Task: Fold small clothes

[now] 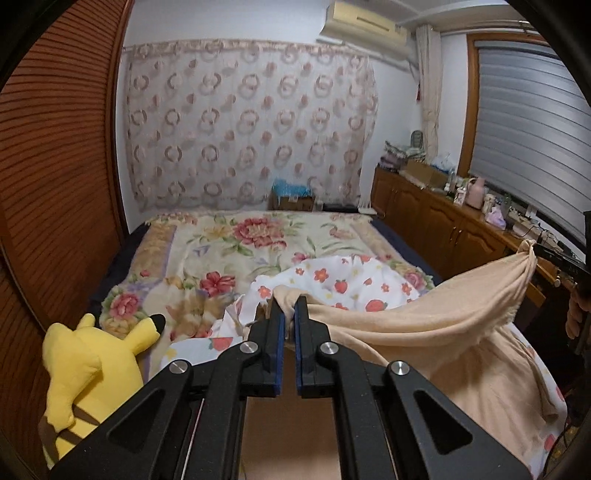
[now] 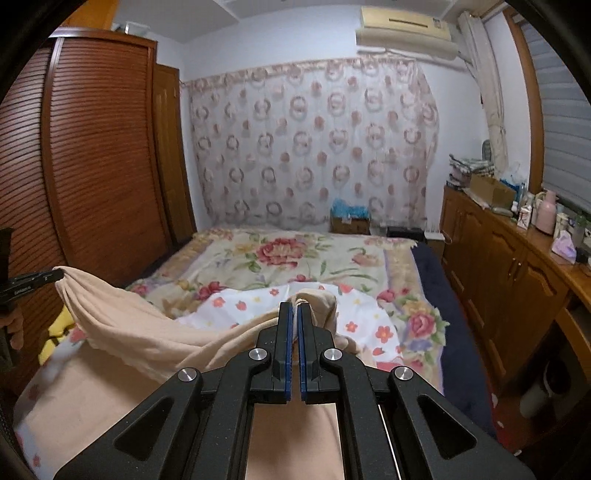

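A bed covered by a cream blanket printed with large red and pink flowers [image 1: 229, 243] fills the middle of the room. To its left stands a tall reddish-brown wardrobe with louvred doors [image 2: 92, 147]; to its right, a long brown wooden sideboard [image 2: 498, 258] carries boxes, bottles and folded cloth. A sheer curtain patterned with pink rings [image 1: 251, 125] hangs on the far wall, with a beige air-conditioning unit [image 2: 406, 31] mounted above it.

On the near part of the bed lies a white sheet printed with strawberries and small flowers [image 1: 351, 280]. Over this sheet hangs the peach-beige soft knit garment [image 1: 424, 325], lifted and stretched between the two grippers, its lower part drooping onto the sheet.

The left gripper [image 1: 290, 301], black with blue-edged fingers, has its fingers drawn close together on a bunched corner of the garment; cloth shows in the narrow gap between them. The right gripper [image 2: 294, 306], of the same build, likewise has its fingers nearly together, pinching another gathered corner. In the left wrist view the right gripper appears at the far right edge with a knot of fabric at its tip; the right wrist view shows the left one correspondingly at the far left edge.

A yellow plush toy with black-tipped ears [image 1: 88, 365] lies at the bed's near left edge, apart from the garment.
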